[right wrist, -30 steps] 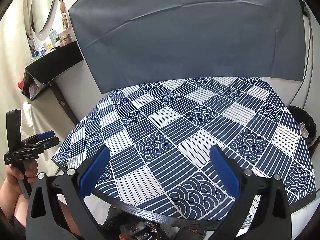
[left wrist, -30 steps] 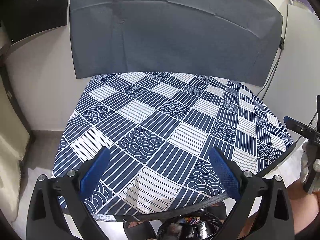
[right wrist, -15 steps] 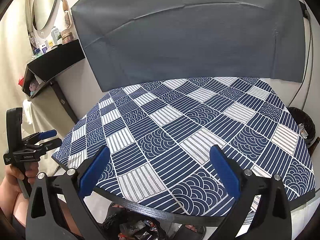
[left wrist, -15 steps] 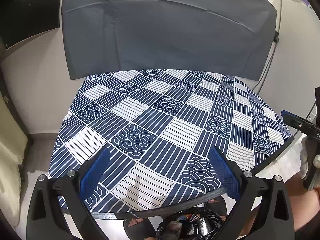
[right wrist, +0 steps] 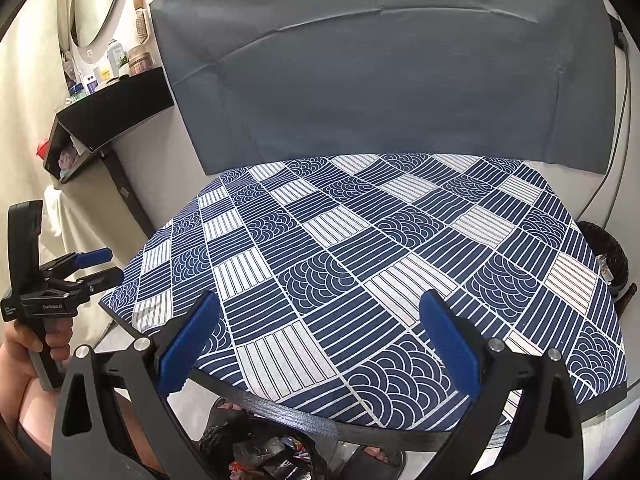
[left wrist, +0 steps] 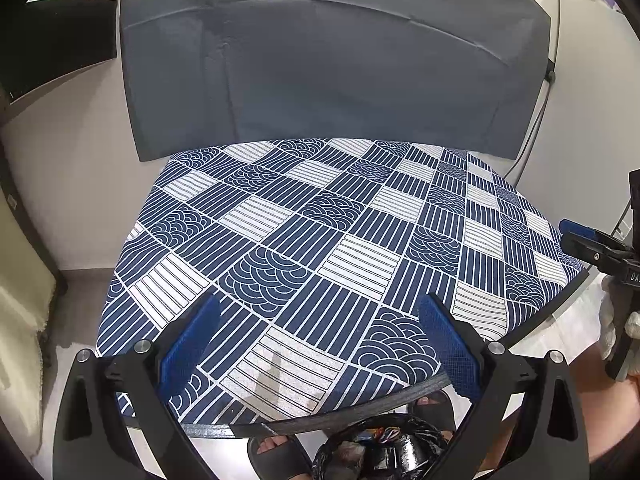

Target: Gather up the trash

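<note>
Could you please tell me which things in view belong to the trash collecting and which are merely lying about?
Job:
- black bag of trash, on the floor
- open left tongs
- open right tongs

Lying about:
- blue-and-white patterned tablecloth
- black wall shelf with toiletries
- oval mirror

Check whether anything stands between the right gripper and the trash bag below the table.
Yes: the table's dark near edge crosses above the trash bag, which sits lower, partly under it. The right gripper, open and empty, points over the tablecloth beyond that edge. A sandalled foot lies right beside the bag.
</note>
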`<state>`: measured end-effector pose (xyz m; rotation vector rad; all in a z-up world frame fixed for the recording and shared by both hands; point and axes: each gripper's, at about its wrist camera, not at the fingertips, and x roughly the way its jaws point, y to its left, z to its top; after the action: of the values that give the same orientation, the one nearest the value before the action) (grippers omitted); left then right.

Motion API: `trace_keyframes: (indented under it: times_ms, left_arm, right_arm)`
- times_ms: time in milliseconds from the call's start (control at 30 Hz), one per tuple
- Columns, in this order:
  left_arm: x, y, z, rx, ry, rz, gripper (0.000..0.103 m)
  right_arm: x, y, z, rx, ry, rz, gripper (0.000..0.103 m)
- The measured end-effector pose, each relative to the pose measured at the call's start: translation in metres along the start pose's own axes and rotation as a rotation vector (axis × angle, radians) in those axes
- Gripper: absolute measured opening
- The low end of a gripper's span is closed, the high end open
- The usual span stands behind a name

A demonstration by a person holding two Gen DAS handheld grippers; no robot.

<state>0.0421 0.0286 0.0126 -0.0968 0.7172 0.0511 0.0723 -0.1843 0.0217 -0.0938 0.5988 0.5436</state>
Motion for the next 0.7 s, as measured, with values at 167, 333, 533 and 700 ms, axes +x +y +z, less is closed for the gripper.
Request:
trace_keyframes:
  times_ms: [167,333,533,700]
  left_arm:
    - [0.0005,-0.001,-0.0001,0.006,-0.001,-0.005,0.096]
    - [0.0006,-0.0027,-0.0002,0.009,-0.004,-0.004,0.096]
    - [0.0002,-0.0044,-0.0009,0.011,-0.004,-0.006,0.096]
    - [0.0005,-0.0065,-0.002,0.015,-0.001,-0.006,0.096]
  right_arm:
    - [0.0,0.0006,0.0003,-0.003,0.0,-0.001,0.099]
    - [0.0007,0.0003,-0.0002,-0.003,0.002,-0.001,0.099]
    - [0.0007,0.0,-0.0003,-0.004,-0.001,-0.001,0.099]
    - [0.0007,0.0007,-0.0005,-0.006,0.0,-0.002,0.099]
